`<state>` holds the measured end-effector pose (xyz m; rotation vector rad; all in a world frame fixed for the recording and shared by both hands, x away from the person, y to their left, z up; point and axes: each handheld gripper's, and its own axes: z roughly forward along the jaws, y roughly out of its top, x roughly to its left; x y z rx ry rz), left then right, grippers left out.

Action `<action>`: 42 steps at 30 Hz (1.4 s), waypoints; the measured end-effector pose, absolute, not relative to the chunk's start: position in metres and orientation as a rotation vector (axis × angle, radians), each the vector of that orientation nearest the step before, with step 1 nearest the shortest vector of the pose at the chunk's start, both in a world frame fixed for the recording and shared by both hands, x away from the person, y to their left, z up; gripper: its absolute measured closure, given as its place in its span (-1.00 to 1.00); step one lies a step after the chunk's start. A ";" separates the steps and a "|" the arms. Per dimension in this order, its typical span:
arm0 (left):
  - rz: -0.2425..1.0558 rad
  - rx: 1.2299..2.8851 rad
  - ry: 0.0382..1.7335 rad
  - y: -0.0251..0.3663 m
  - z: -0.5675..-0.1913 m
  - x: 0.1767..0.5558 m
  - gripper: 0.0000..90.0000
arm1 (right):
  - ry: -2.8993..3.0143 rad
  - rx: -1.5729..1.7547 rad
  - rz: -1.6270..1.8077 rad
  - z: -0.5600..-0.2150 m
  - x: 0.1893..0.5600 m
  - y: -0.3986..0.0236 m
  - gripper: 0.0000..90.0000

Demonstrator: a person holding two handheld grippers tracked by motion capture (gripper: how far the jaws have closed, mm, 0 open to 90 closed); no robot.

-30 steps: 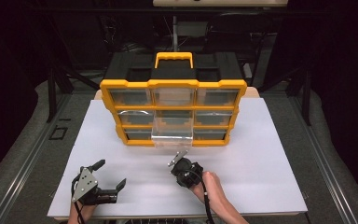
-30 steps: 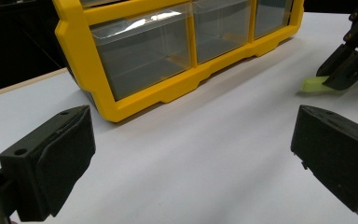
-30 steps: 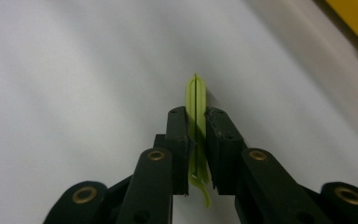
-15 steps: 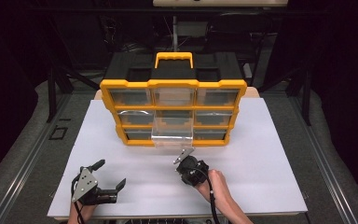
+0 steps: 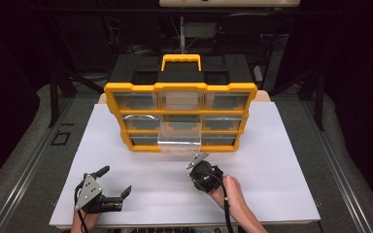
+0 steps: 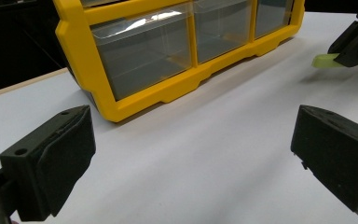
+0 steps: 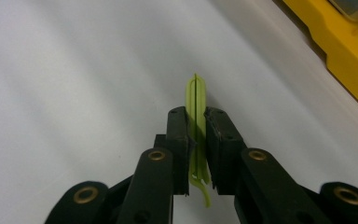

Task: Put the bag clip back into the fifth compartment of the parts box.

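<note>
Thin pale-green strip (image 7: 196, 100) pinched edge-on in closed right hand-held gripper (image 7: 196, 135), above white surface (image 5: 281, 160); yellow drawer organizer (image 5: 180, 116) just beyond. Left hand-held gripper (image 5: 112, 182) wide open, empty, well apart.

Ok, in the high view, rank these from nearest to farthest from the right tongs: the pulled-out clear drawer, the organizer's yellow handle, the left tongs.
1. Pulled-out clear drawer: just ahead of the right tongs, bottom middle of the organizer.
2. Left tongs: off to the left, near the board's front edge.
3. Yellow handle: on top of the organizer, at the back.
</note>
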<state>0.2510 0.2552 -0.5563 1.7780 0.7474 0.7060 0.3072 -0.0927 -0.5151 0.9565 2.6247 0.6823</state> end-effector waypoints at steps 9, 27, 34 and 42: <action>0.706 1.779 0.745 0.255 -0.556 0.251 -1.00 | 2.625 0.973 0.695 -0.514 0.310 -0.102 0.78; 0.706 1.776 0.745 0.255 -0.556 0.251 -1.00 | 2.614 1.012 0.701 -0.512 0.316 -0.120 0.78; 0.706 1.774 0.748 0.255 -0.556 0.251 -1.00 | 2.605 1.021 0.694 -0.510 0.318 -0.125 0.78; 0.706 1.774 0.747 0.255 -0.556 0.251 -1.00 | 2.596 1.025 0.705 -0.508 0.320 -0.130 0.78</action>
